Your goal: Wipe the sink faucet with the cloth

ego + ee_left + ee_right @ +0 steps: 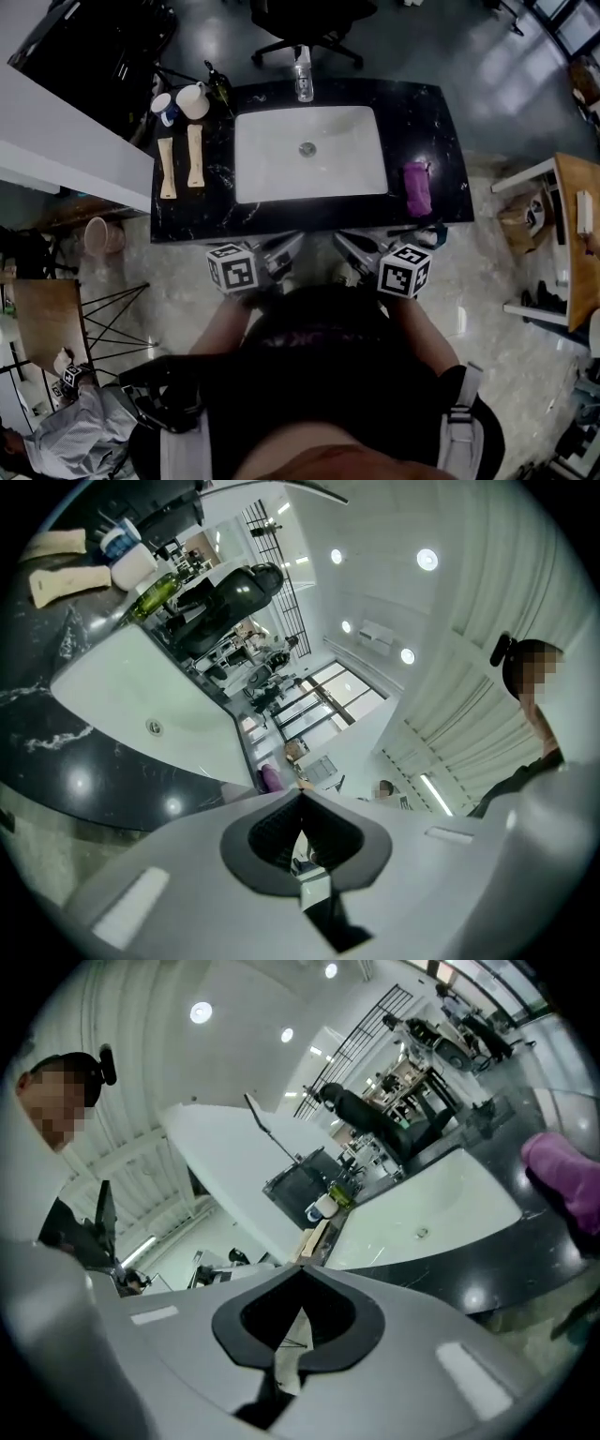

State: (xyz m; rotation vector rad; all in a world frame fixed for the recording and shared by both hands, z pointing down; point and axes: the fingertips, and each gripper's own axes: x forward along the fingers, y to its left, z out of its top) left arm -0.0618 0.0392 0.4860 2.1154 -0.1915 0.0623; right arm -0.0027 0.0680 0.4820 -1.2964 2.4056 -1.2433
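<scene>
While both grippers sit just off the counter's near edge, neither holds anything. Left gripper (284, 251): jaws clenched tip to tip, empty. Right gripper (353, 247): same, pads pressed together on nothing. Each carries one marker cube, and both sets of tips angle in toward the counter.

Cloth (417, 187): one, purple, soft, bunched into an oblong lump. It lies on the countertop (441, 112) just right of the basin (366, 183), well apart from both grippers. Its long axis runs near-to-far, parallel to the basin's right wall.

Faucet (303, 81): one, shiny metal, upright at the middle of the far edge, just behind the basin (can't tell from above which way the spout points).

Countertop is glossy black stone with white veining. Basin is white, smooth and rectangular with rounded corners, with one round metal drain (307, 148) on the faucet side of centre.

Left of the basin:
- two flat pale wooden pieces (167, 167), side by side, long axes near-to-far
- two mugs (193, 100) behind them (one white, one blue-and-white)
- one green bottle (219, 90)
</scene>
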